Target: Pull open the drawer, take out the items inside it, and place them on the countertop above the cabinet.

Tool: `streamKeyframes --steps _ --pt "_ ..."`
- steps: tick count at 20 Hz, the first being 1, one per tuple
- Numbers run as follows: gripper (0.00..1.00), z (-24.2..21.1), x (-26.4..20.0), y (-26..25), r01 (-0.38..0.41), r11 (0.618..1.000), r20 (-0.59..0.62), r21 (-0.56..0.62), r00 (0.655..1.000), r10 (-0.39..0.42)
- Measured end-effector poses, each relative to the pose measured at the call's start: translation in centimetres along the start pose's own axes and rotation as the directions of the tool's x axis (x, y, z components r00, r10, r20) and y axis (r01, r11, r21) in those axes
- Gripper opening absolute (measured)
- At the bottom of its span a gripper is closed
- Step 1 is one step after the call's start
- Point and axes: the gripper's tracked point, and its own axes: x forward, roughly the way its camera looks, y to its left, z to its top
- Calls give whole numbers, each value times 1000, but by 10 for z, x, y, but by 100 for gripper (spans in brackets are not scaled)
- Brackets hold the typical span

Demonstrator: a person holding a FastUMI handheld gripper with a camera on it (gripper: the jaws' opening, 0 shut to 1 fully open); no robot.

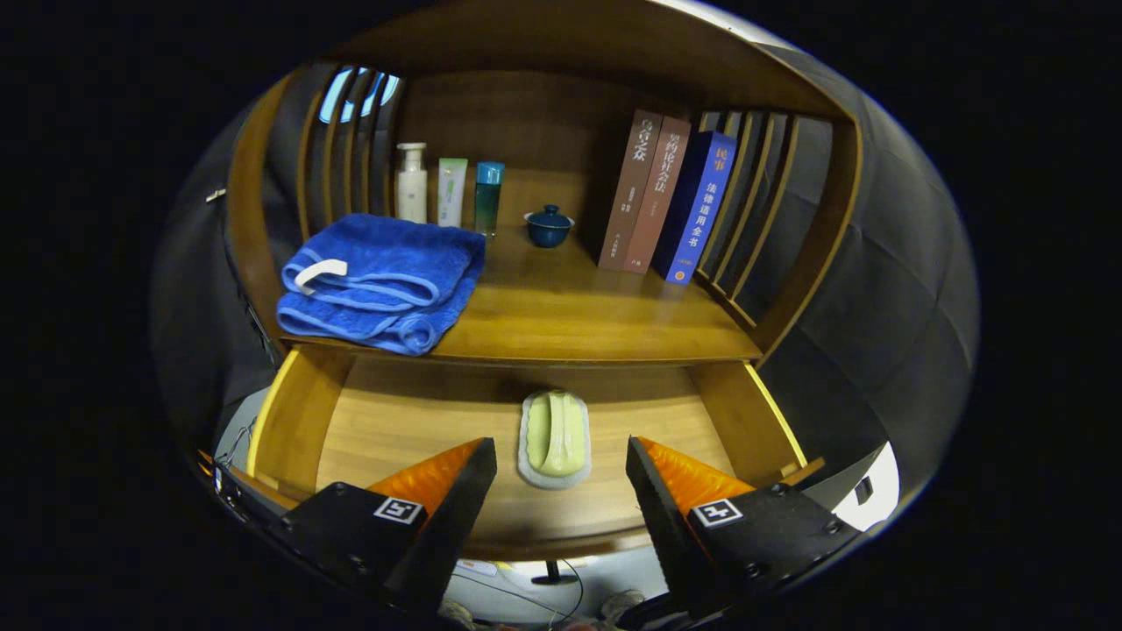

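In the pulled-open wooden drawer (386, 421), the pale green soap in its white dish (555, 436) lies between your gripper's (561, 456) spread, empty fingers, lined up for pinching.

The camera is riding on the gripper (561, 456), looking forward along its two spread fingers and slightly down into the open drawer (394, 421). It is sitting close to the drawer's front edge, facing the cabinet straight on, with the countertop (578, 315) and its back wall lying beyond.
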Motion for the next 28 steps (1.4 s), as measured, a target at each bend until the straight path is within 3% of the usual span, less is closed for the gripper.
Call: streamKeyframes --steps 3,6,12,14,16,19,21,23,28 --pt "95 -6 36 2 -21 1000 -74 18 997 22" --pt "79 -18 69 1 -43 999 -121 8 992 43" --pt "79 -38 102 10 -122 989 -181 78 974 134" --pt "57 -42 108 15 -150 983 -193 102 967 168" --pt "52 -57 108 15 -145 984 -257 107 952 168" --pt "47 -51 112 12 -145 987 -225 73 961 158" --pt "24 -54 111 14 -183 980 -219 85 956 197" --pt "17 -50 108 13 -202 971 -190 130 956 224" --pt "16 -52 89 -1 -175 979 -175 109 966 192"
